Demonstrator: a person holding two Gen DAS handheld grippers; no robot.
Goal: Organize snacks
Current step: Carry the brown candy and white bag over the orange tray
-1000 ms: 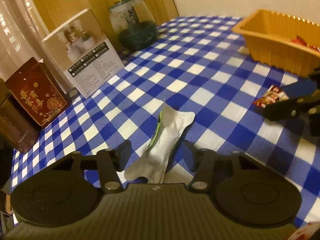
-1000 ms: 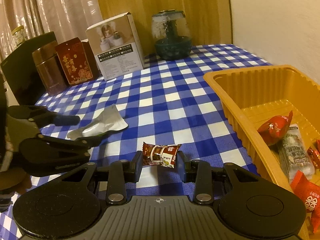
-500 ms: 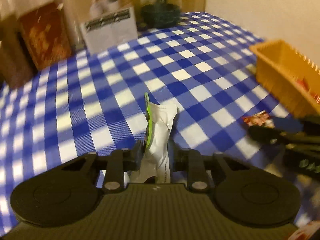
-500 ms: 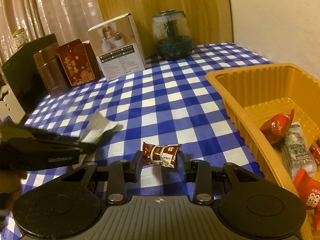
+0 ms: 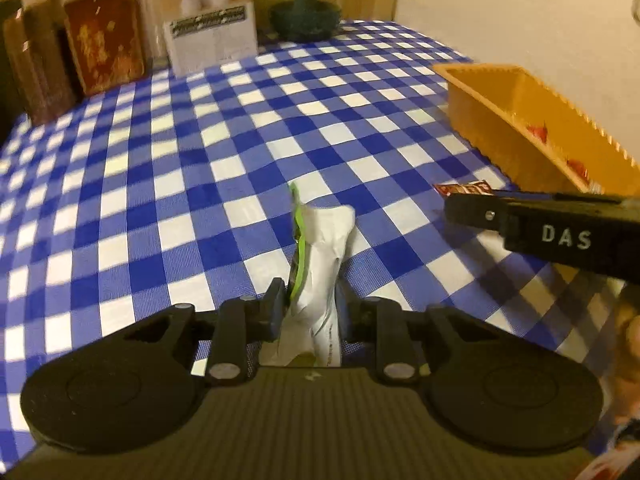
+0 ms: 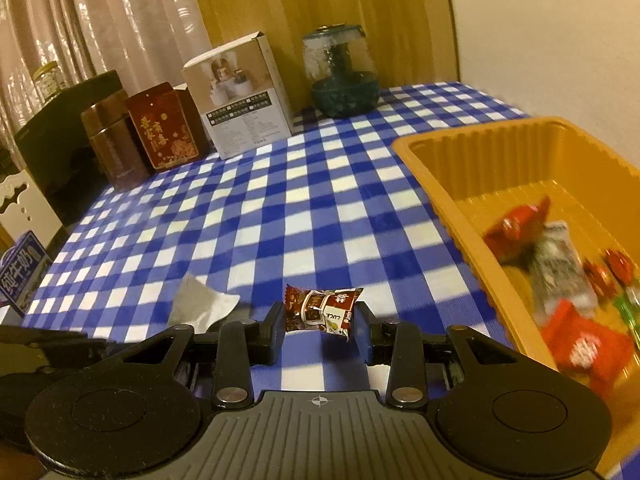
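Left gripper [image 5: 310, 302]: clenched on a crumpled white-and-green foil snack packet [image 5: 320, 256]. Its jaws have just eased slightly wider, but the pads press the packet from both sides. The packet stands nearly upright between them, its top pointing toward 12 o'clock, above the blue-and-white checked tablecloth [image 5: 200, 168].

Right gripper [image 6: 320, 326]: grasping a small brown-and-red wrapped candy [image 6: 320, 310] by its two ends, with the candy lying crosswise between the pads.

The orange ribbed plastic tray [image 6: 448, 168] lies at 3 o'clock from the right gripper, on the cloth. It contains red wrapped snacks [image 6: 584, 346] and a clear packet [image 6: 560, 272] (contents blurred). In the left wrist view the same tray sits at 2 o'clock, with the right gripper crossing in front of it.

At 11 to 12 o'clock along the table's far edge: a dark red printed tin [image 6: 166, 128], a white cardboard product box [image 6: 240, 96] and a dark green glass jar [image 6: 342, 76].
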